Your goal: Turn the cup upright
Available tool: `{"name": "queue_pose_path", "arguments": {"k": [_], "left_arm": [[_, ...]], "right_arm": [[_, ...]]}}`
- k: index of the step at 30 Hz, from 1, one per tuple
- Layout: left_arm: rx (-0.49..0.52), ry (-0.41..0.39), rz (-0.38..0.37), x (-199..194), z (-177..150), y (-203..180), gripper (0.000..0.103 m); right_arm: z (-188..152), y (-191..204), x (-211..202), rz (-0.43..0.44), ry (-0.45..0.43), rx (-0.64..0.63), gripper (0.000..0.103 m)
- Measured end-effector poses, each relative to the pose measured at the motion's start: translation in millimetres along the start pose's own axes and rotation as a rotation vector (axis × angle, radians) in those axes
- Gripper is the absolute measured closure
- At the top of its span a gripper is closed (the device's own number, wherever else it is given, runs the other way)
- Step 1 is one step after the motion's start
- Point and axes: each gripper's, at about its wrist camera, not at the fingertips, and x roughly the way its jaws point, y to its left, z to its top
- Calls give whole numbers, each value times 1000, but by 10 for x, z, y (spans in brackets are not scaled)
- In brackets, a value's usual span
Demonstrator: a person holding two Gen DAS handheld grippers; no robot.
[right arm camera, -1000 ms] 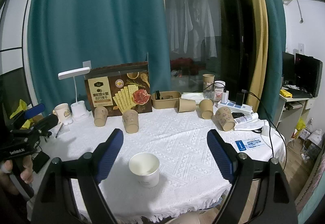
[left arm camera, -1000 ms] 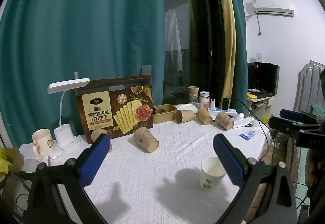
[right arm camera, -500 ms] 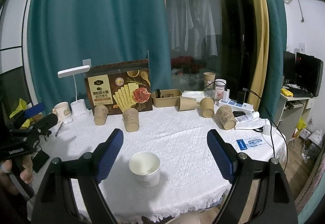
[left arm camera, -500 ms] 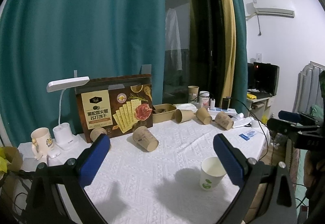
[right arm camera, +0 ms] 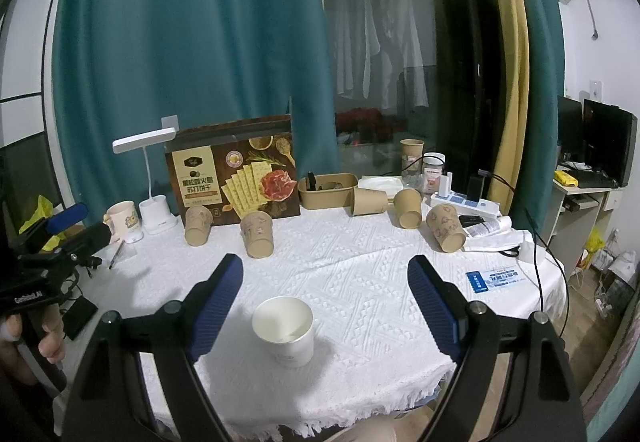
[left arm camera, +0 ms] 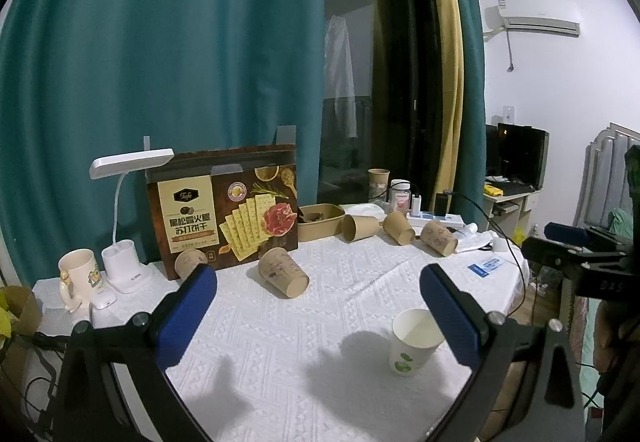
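A white paper cup (right arm camera: 285, 330) stands upright near the front edge of the white tablecloth (right arm camera: 344, 274); in the left wrist view it (left arm camera: 412, 342) stands just inside the right finger. My left gripper (left arm camera: 318, 318) is open and empty above the cloth. My right gripper (right arm camera: 324, 306) is open and empty, held back from the white cup, which sits between its fingers in the view. Several brown paper cups lie tipped or stand upside down further back, such as one (right arm camera: 258, 234) and one (left arm camera: 282, 272).
A cracker box (right arm camera: 234, 175), a white desk lamp (right arm camera: 154, 181) and a mug (right arm camera: 124, 219) stand at the back left. A brown tray (right arm camera: 328, 189), power strip (right arm camera: 464, 201), cables and tubes lie at the back right. A blue card (right arm camera: 496, 278) lies near the right edge.
Both grippers have drifted slightly; the views shift a little. The cups have not moved and both grippers stay open.
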Motion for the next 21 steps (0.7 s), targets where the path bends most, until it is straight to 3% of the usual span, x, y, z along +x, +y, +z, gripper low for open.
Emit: {"name": "queue_pose_path", "arguments": {"k": [21], "left_arm": [[10, -7, -15, -22, 36, -39, 2]], "right_arm": [[-6, -31, -15, -1, 2, 1, 20]]}}
